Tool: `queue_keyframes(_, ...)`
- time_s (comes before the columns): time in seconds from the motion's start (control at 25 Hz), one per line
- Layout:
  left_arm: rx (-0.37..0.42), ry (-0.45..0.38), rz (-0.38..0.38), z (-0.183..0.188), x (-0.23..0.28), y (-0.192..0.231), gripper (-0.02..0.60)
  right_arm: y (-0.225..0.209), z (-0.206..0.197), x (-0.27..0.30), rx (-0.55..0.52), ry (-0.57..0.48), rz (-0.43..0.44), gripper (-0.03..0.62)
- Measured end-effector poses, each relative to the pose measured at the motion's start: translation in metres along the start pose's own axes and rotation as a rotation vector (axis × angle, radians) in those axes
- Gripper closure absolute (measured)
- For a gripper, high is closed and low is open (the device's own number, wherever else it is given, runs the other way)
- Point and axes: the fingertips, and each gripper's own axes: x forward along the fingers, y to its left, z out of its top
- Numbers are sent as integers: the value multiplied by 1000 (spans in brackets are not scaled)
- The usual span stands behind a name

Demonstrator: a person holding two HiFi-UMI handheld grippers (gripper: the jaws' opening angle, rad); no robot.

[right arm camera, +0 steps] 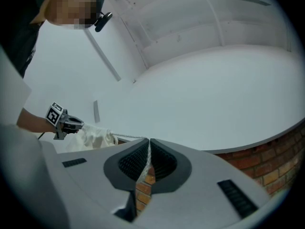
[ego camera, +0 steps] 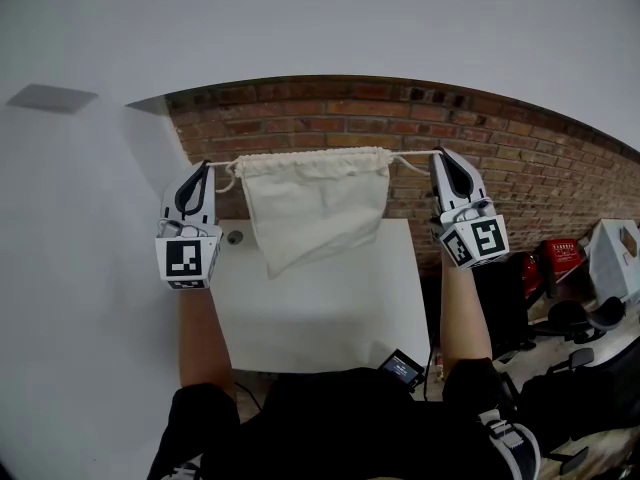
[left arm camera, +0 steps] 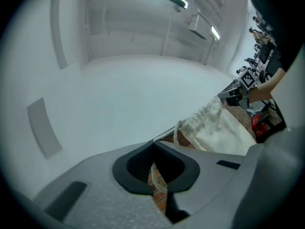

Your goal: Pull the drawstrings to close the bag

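Your left claw (ego camera: 204,168) and right claw (ego camera: 441,155) are both pinched tight on the drawstrings (ego camera: 412,157). The bag (ego camera: 312,208) hangs between them at upper middle, above the desk (ego camera: 330,303). Yank unevenly and I'd guess a thin cord slips the pads and that side drops.

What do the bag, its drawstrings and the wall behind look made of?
Bag: probably unbleached cotton, matte cream, softly creased, gathered top.
Drawstrings: twisted pale cord, likely cotton; strands visible.
Wall: red brick, rough, pale mortar joints.
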Motion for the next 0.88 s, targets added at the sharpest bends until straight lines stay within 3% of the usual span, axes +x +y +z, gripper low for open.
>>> queue_keyframes(0.24, 75, 49, 16, -9, -1, 1, 565, -10, -7, -7, 34, 7, -37, 586)
queue_keyframes(0.32, 74, 69, 29, -15, -1, 3, 565, -14, -9, -9, 54, 4, -50, 586)
queue_keyframes(0.48, 85, 117, 59, -25, -2, 11, 565, -6, -3, -14, -34, 14, -35, 586)
queue_keyframes(0.64, 83, 154, 103, -34, -3, 25, 565, -18, -1, -19, 25, -5, -63, 586)
queue_keyframes(0.88, 81, 195, 140, -42, -4, 40, 565, -16, -3, -19, -17, 17, -50, 586)
